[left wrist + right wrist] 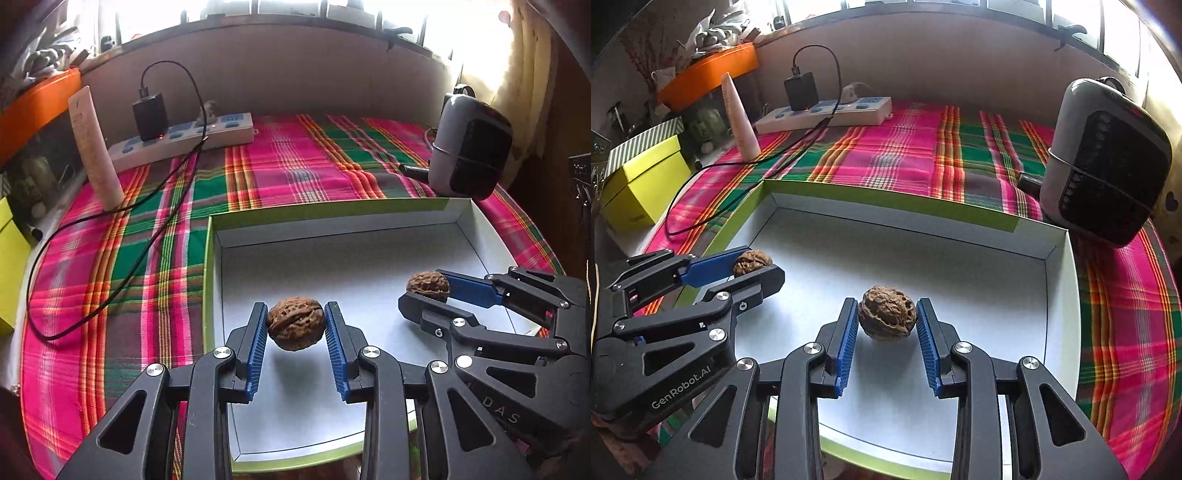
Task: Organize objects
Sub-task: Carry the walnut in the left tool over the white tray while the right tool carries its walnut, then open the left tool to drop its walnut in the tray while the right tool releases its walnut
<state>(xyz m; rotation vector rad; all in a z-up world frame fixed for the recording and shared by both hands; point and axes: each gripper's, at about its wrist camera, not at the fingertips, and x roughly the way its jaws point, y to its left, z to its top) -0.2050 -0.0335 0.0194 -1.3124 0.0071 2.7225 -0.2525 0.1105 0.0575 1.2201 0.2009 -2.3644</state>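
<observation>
Plaid tablecloth [295, 162]: power strip [184, 138], heater [469, 147], box [1060, 295].

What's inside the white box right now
Only its bare white floor shows in the white box; nothing rests there. Each tool, left and right, holds a walnut above it. The near edge is covered.

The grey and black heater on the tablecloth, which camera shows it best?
The right wrist view. There the heater looms large at the right edge, its dark grille and grey shell clearly visible. The left wrist view shows the same heater smaller and farther off, beyond the box's far corner.
</observation>
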